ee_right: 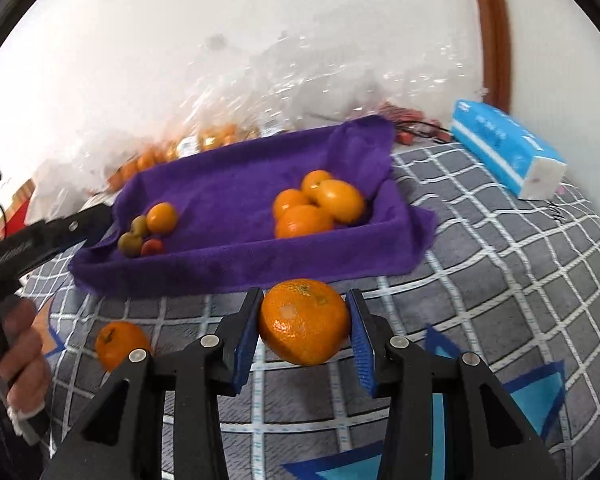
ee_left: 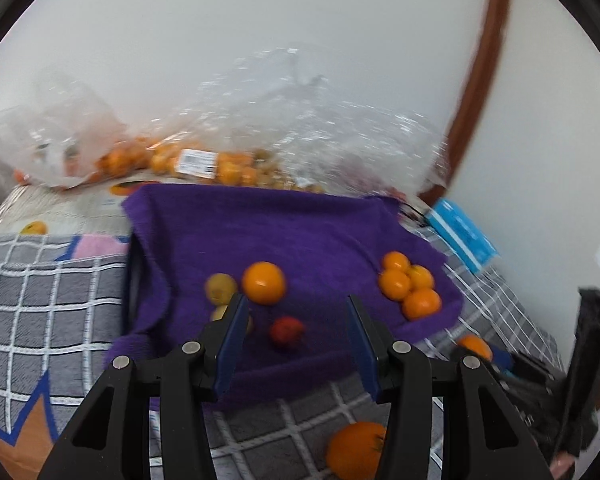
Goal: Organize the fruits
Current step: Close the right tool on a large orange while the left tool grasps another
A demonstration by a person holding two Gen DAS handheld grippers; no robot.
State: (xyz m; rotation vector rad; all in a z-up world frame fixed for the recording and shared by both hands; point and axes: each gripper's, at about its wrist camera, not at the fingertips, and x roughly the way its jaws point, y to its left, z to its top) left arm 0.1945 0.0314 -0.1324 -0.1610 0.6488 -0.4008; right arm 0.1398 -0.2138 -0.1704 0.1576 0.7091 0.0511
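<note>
The round orange mandarin (ee_right: 305,322) with a dimpled, glossy skin and a small greenish stem scar on top sits clamped between the blue pads of the right gripper (ee_right: 305,332), held above the grey white-checked blanket (ee_right: 500,280), just in front of the near edge of the purple towel-lined tray (ee_right: 240,268). Inside that tray a cluster of four similar orange mandarins (ee_right: 318,208) is piled at the right end, touching one another. At the left end lie a single smaller orange fruit (ee_right: 162,218), two olive-green round fruits (ee_right: 134,236) and a small red fruit (ee_right: 153,247), all close together.

The left gripper (ee_left: 296,320) hangs over the near left part of the tray with its jaws apart and nothing between them; the red fruit shows beyond the gap. A person's hand (ee_right: 22,344) grips its handle. Another loose orange mandarin (ee_right: 120,344) rests on the blanket, in front of the tray toward its left end. Behind the tray stand crinkled clear plastic bags of orange fruit (ee_left: 204,164), and a blue and white tissue pack (ee_right: 508,148) lies to the right.
</note>
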